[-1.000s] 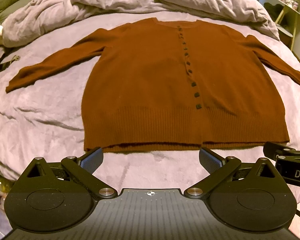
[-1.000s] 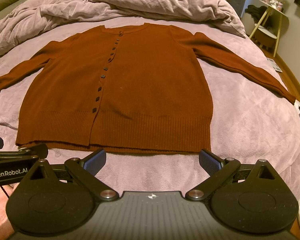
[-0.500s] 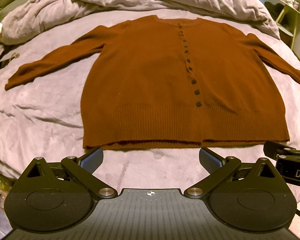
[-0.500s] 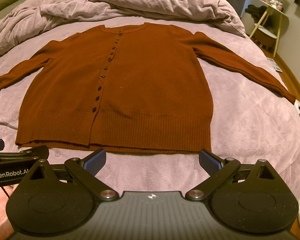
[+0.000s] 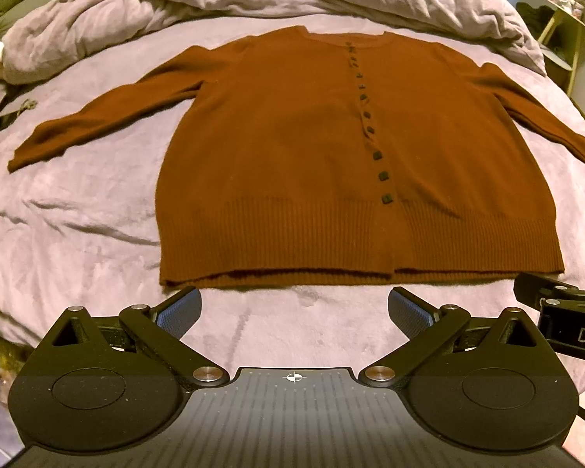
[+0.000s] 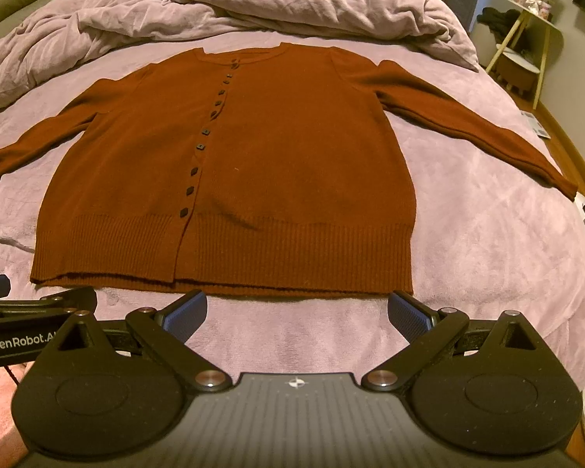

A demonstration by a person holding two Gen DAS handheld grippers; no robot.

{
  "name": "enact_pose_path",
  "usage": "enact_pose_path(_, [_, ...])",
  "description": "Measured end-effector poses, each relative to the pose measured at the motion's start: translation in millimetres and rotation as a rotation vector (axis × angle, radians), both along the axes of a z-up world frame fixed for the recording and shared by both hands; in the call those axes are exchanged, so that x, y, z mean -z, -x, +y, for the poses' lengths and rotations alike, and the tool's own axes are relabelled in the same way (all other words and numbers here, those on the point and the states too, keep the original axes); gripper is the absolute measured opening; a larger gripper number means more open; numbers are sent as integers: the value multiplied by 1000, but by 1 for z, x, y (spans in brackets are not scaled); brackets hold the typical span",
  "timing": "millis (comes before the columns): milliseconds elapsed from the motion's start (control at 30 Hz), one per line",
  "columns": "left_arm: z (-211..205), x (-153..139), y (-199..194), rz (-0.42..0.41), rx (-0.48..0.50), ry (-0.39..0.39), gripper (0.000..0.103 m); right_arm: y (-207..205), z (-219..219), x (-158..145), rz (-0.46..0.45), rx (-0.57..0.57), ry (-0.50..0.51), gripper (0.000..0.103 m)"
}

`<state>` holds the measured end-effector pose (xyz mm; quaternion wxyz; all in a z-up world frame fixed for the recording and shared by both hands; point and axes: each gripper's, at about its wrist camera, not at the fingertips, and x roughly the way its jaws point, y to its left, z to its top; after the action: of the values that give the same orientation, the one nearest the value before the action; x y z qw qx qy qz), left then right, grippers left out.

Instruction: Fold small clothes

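rust-brown cardigan flat, buttoned, on bed | left gripper jaws apart, empty | right gripper jaws apart, empty

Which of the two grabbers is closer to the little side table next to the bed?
Right. The right gripper sits on the bed's table side; the side table is off its far right. The left gripper is beside it, farther from the table.

The bed wears a lilac plush cover; a rust-brown cardigan lies flat on it, buttoned, sleeves spread wide; a rumpled lilac duvet is heaped beyond the collar.
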<state>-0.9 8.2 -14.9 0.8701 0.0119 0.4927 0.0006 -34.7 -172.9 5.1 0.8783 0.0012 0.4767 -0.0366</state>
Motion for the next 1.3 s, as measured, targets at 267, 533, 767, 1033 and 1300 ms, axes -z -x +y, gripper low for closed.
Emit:
enact_pose_path(267, [1, 1, 0, 6, -5, 5, 103, 0, 0, 0, 1, 0, -1, 99])
enact_pose_path(533, [2, 2, -1, 9, -7, 9, 103, 0, 0, 1, 4, 2, -3, 99])
enact_pose_path(767, [2, 3, 0, 14, -10, 11, 103, 0, -1, 1, 4, 3, -8, 99])
enact_pose_path(1033, [2, 4, 0, 18, -11, 12, 103, 1, -1, 2, 4, 8, -13, 99])
enact_pose_path(1300, [2, 5, -1, 24, -11, 14, 103, 1, -2, 3, 7, 9, -15, 99])
